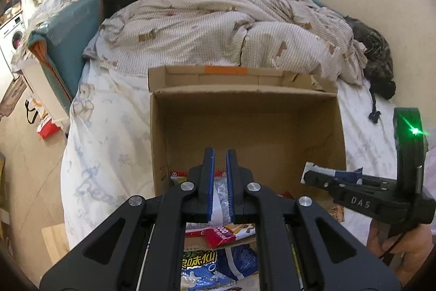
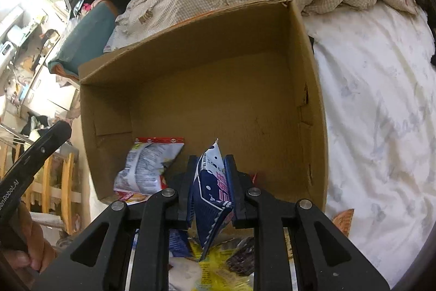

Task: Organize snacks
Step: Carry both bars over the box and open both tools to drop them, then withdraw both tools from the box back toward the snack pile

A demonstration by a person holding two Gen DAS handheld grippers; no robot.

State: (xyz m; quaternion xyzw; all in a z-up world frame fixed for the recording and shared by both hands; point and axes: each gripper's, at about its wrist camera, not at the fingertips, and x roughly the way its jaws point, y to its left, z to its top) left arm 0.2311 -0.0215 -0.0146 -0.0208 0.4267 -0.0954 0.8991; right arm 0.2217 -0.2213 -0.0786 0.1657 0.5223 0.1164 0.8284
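Pinching a dark blue snack packet between its closed fingers, the right tool pointed down into the open cardboard box on the bed. The packet stood upright between the pads, its white top corner poking above them. Just to the left of that tool, a silver packet with a red top edge lay on the box floor against the near left wall. Below the tool, nearer the camera, more packets lay in a loose pile: a yellow one and a dark one.

The left tool was drawn narrow, with only a thin gap between its blue pads and nothing gripped there; through the gap showed the silver packet. Under its frame lay a red packet and a blue packet. To its right, the right tool appeared from the side, a person's hand around its handle.

Beyond the box, a rumpled checked quilt was heaped on the white bedsheet.
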